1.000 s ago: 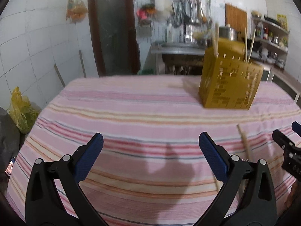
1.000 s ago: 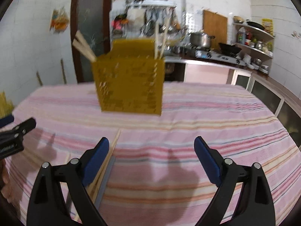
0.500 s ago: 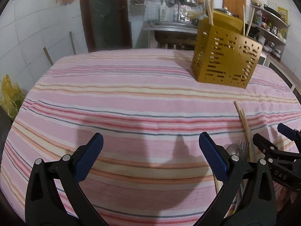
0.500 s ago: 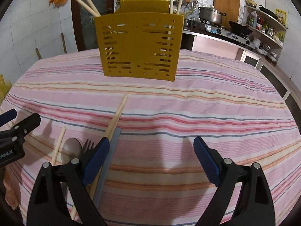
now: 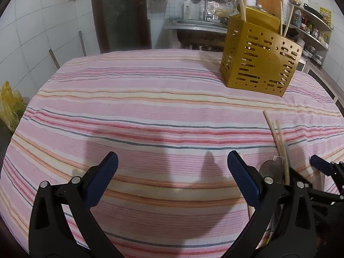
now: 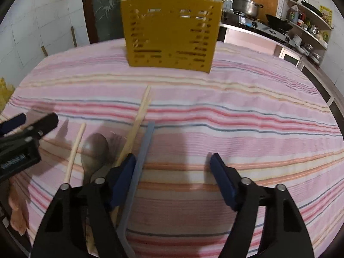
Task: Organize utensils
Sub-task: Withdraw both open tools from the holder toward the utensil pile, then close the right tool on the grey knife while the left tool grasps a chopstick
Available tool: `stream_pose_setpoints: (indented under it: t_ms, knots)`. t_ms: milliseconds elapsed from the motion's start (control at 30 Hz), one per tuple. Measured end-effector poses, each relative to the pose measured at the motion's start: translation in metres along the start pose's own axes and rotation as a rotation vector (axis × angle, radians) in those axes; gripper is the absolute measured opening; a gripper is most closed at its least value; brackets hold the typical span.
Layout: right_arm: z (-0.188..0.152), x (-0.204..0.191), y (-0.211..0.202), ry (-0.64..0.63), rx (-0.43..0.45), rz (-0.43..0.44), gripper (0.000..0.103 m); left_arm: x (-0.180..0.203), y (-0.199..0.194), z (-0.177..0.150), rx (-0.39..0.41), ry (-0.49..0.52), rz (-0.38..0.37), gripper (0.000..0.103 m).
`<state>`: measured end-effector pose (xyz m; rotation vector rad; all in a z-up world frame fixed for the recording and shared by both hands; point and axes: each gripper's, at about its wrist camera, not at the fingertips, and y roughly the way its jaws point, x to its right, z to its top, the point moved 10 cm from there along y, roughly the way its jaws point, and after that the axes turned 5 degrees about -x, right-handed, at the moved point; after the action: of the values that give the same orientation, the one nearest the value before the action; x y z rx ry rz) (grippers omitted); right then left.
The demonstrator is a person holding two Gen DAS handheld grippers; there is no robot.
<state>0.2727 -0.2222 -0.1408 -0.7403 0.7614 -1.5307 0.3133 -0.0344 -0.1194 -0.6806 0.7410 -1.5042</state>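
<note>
A yellow slotted utensil holder (image 5: pixel 260 64) (image 6: pixel 172 34) stands at the far side of the striped table and has several chopsticks in it. Loose utensils lie on the cloth: a pair of chopsticks (image 6: pixel 139 120) (image 5: pixel 277 135), a single chopstick (image 6: pixel 75 150), a spoon (image 6: pixel 94 150) (image 5: pixel 269 169), a blurred fork (image 6: pixel 116 142) and a grey flat handle (image 6: pixel 146 146). My right gripper (image 6: pixel 173 161) hangs low over them with its jaws closing. The grey handle lies between them beside the left pad, not pressed. My left gripper (image 5: pixel 172 161) (image 6: pixel 28 133) is open over bare cloth, left of the pile.
The pink striped tablecloth (image 5: pixel 150 107) covers the whole table. Behind it are a sink counter (image 5: pixel 193 25), a stove with a pot (image 6: pixel 247 6) and shelves (image 5: pixel 311 21). A yellow bag (image 5: pixel 8 105) sits off the left edge. A hand (image 6: pixel 17 210) shows at lower left.
Both grippers have tipped downward and sunk closer to the cloth, bringing the loose utensils into view. The right gripper's jaws have narrowed. The left jaws keep the same width.
</note>
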Motion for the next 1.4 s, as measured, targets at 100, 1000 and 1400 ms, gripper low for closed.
stream_pose_setpoints:
  t_ms: [100, 1000, 1400]
  knots:
    - [0.003, 0.0, 0.002, 0.008, 0.001, 0.011, 0.062, 0.0, 0.0, 0.0, 0.0, -0.001, 0.006, 0.098]
    - [0.007, 0.041, 0.002, 0.041, -0.011, 0.046, 0.007, 0.051, 0.006, -0.031, -0.112, 0.084, -0.076, 0.077]
    - [0.02, 0.046, 0.015, 0.096, -0.048, 0.132, 0.008, 0.064, 0.014, -0.019, -0.156, 0.07, -0.124, 0.033]
